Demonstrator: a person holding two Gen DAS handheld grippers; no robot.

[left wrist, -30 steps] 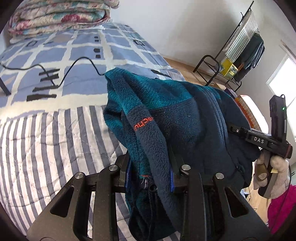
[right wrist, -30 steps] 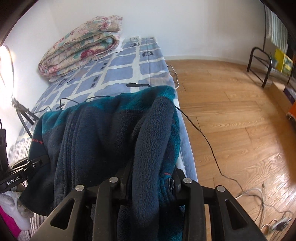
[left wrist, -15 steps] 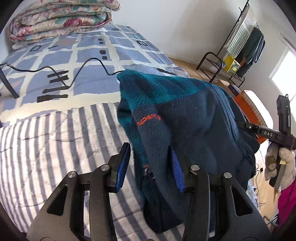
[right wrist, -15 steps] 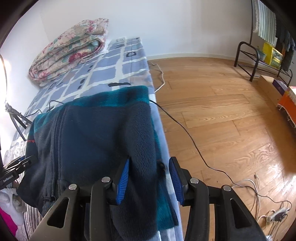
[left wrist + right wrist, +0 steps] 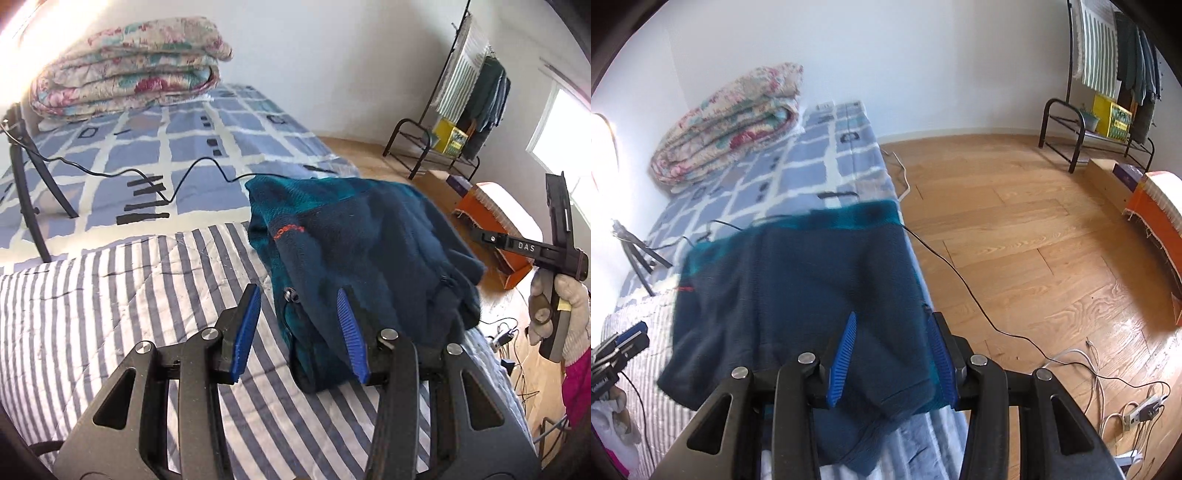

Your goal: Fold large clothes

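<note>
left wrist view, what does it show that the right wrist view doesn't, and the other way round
Only the left wrist view shows the gloved hand holding the right gripper's handle, and the window.

Only the right wrist view shows the wide wooden plank floor and the white power strip lying on it.

Both show the dark navy and teal fleece jacket lying on the bed, the folded floral quilt, the black clothes rack and open blue-padded jaws.
</note>
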